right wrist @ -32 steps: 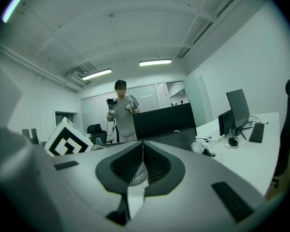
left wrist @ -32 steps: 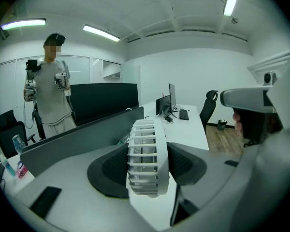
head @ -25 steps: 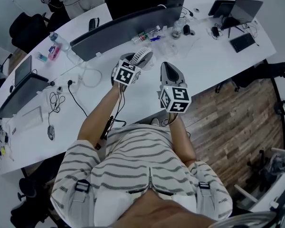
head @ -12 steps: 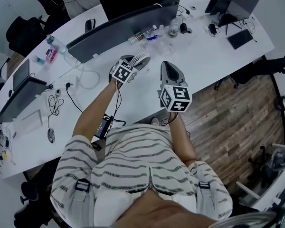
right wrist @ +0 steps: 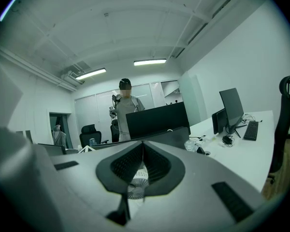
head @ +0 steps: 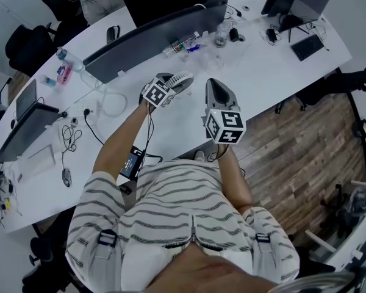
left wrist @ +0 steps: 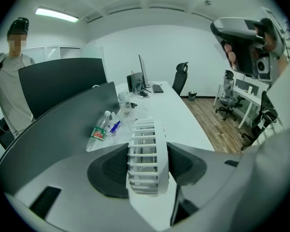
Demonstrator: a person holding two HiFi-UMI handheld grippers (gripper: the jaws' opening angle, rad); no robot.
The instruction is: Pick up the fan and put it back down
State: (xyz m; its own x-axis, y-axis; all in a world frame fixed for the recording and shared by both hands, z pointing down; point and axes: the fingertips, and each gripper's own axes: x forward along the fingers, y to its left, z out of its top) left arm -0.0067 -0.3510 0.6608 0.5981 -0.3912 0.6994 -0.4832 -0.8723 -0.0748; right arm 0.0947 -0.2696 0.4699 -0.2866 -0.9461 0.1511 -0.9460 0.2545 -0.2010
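A small white fan (left wrist: 144,153) with a slatted grille stands edge-on between the dark pads of my left gripper (left wrist: 145,164), which presses on it from both sides. In the head view the fan (head: 182,78) shows just past the left gripper (head: 171,81), low over the white desk (head: 256,72); I cannot tell whether it touches the desk. My right gripper (head: 212,85) hangs to the right of the fan, apart from it, and holds nothing. Its pads meet at the tips in the right gripper view (right wrist: 142,146), and the fan's grille (right wrist: 135,187) shows through the gap below them.
Curved dark monitors (head: 152,38) stand behind the fan, with a plastic bottle (left wrist: 99,129) and glasses beside them. Cables (head: 110,105) lie to the left, a laptop (head: 311,11) at the far right. A person (right wrist: 125,105) stands beyond the monitors. The desk's near edge borders a wooden floor (head: 305,145).
My left gripper has sunk toward the desk with the fan still in it and has rolled a little. The right gripper has stayed where it was.
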